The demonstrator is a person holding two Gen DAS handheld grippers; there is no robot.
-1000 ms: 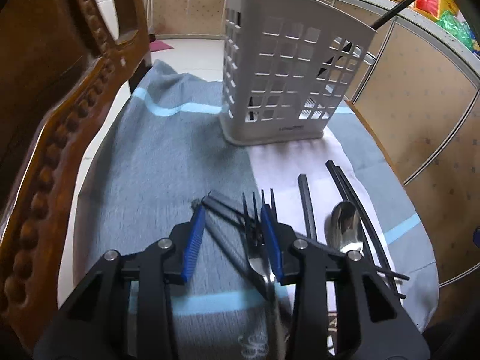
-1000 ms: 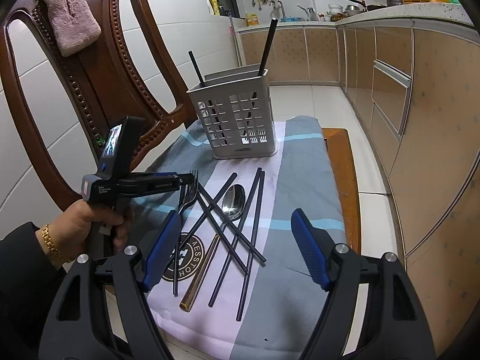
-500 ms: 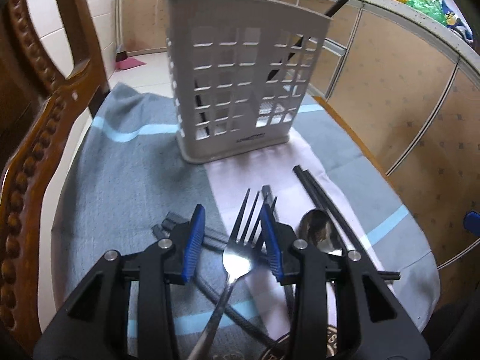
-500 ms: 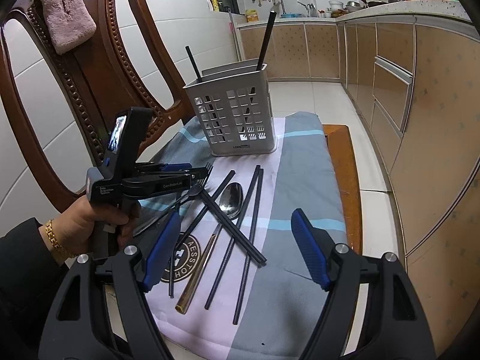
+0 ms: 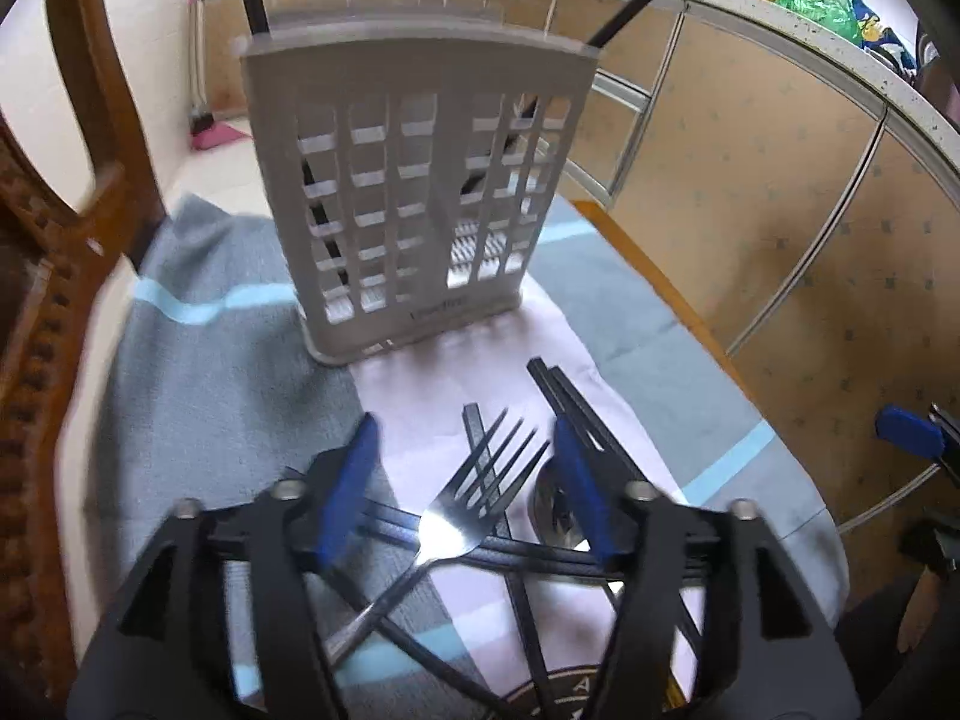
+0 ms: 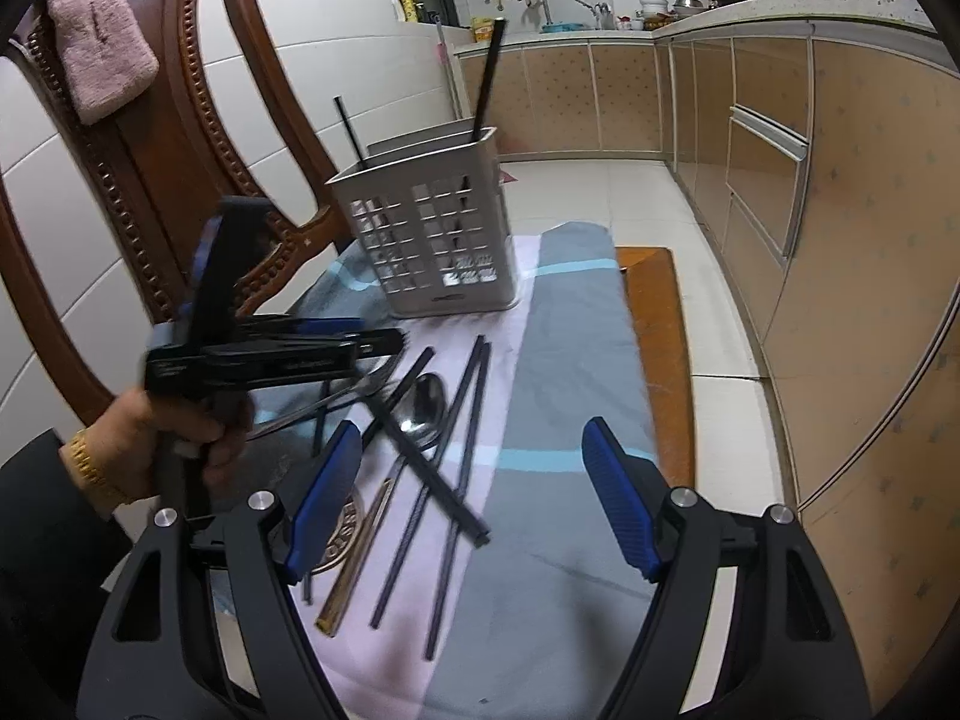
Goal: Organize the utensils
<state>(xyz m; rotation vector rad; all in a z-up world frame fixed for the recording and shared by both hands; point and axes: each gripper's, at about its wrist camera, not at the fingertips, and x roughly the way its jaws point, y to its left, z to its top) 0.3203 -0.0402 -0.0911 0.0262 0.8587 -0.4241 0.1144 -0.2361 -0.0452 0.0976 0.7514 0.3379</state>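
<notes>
- Left gripper (image 5: 462,480) hovers low over the cloth, its blue pads spread wide. A silver fork (image 5: 474,498) sits between them, tines pointing toward the basket, touching neither pad – nothing is gripped.
- The fork's handle runs back under the gripper body & crosses over black chopsticks (image 5: 558,558) lying beneath it.
- A spoon (image 5: 549,510) lies just beside the fork, bowl half hidden behind the right-hand pad.
- White slotted utensil basket (image 5: 414,180) stands upright on the cloth ahead of the gripper. Two black sticks poke out of its top, one at each end.
- Right gripper (image 6: 471,504) is held farther back, above the near edge of the cloth, pads far apart, holding nothing.
- From the right-wrist view: more chopsticks (image 6: 462,420) lie scattered on the pale strip of the cloth, some crossing each other, w/ a gold-coloured handle (image 6: 354,558) near the front.
- The grey-and-blue striped cloth (image 6: 558,396) covers a wooden table (image 6: 654,324); a bare strip of wood shows along the far right side.
- A carved wooden chair (image 6: 174,138) stands at the left – a pink towel (image 6: 99,36) is draped over its top rail.
</notes>
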